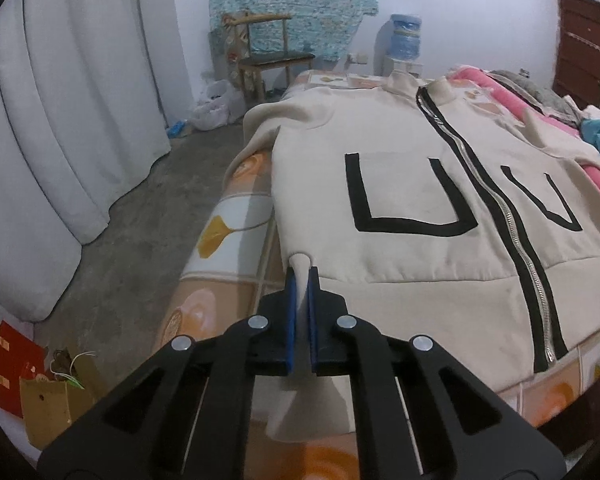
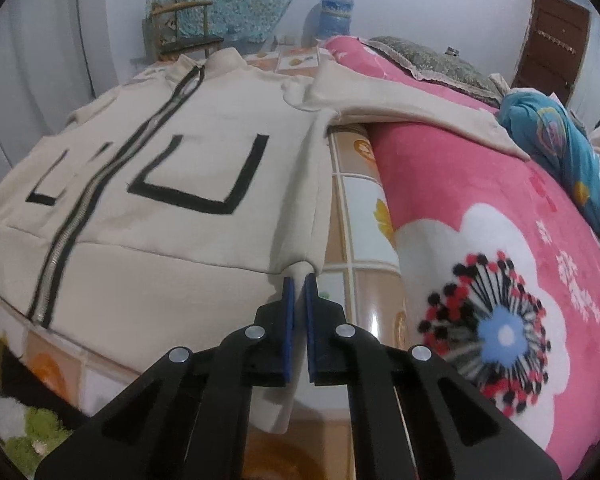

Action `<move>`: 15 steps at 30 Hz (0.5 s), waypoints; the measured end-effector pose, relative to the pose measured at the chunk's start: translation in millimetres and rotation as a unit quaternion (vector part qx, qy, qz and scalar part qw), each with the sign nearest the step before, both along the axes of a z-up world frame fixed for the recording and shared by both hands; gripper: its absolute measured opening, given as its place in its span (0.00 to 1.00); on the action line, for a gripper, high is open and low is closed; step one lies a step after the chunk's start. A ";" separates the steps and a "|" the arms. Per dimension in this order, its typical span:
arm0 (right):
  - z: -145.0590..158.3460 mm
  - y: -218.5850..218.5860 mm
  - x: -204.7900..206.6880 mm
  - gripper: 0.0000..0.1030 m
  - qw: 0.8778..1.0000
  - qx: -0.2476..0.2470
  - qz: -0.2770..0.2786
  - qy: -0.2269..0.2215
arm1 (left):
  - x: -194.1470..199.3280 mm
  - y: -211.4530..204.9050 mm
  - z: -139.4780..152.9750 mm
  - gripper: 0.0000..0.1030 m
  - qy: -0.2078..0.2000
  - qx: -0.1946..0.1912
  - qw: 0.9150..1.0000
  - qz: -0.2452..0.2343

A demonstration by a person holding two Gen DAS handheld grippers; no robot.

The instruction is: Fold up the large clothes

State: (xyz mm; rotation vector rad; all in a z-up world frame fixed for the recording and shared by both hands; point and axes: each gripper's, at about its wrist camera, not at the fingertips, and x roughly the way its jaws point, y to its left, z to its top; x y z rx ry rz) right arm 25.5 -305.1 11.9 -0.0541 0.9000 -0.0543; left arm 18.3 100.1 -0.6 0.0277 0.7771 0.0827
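A cream zip-up jacket (image 1: 420,184) with black U-shaped pocket outlines and a black-edged zipper lies face up on a bed. My left gripper (image 1: 302,276) is shut on the jacket's bottom left hem corner, and a pinch of cream cloth pokes up between its blue pads. In the right wrist view the same jacket (image 2: 172,152) fills the left half. There my right gripper (image 2: 299,284) is shut on the bottom right hem corner, cloth pinched between its blue pads. One sleeve (image 2: 412,112) stretches out over a pink blanket.
The bed sheet (image 1: 236,216) has an orange tile pattern. A pink flower blanket (image 2: 500,280) lies right of the jacket, with a blue cloth (image 2: 560,148) beyond. White curtains (image 1: 72,120), bare floor, paper bags (image 1: 40,400), a wooden chair (image 1: 268,56) and a water bottle (image 1: 406,36) stand left and behind.
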 end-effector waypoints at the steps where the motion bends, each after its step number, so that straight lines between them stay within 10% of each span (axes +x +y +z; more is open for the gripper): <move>1: 2.7 -0.3 -7.2 0.05 1.000 0.003 0.000 0.000 | -4.6 1.1 1.3 0.05 0.001 -0.001 1.000 -0.003; 9: 8.6 -5.2 -82.2 0.06 0.999 0.035 0.004 0.038 | -62.1 17.9 2.6 0.07 0.039 -0.018 0.999 -0.006; 15: 27.4 -4.4 -99.5 0.47 1.000 -0.018 -0.016 0.001 | -67.1 28.2 4.5 0.21 0.034 -0.013 0.999 0.001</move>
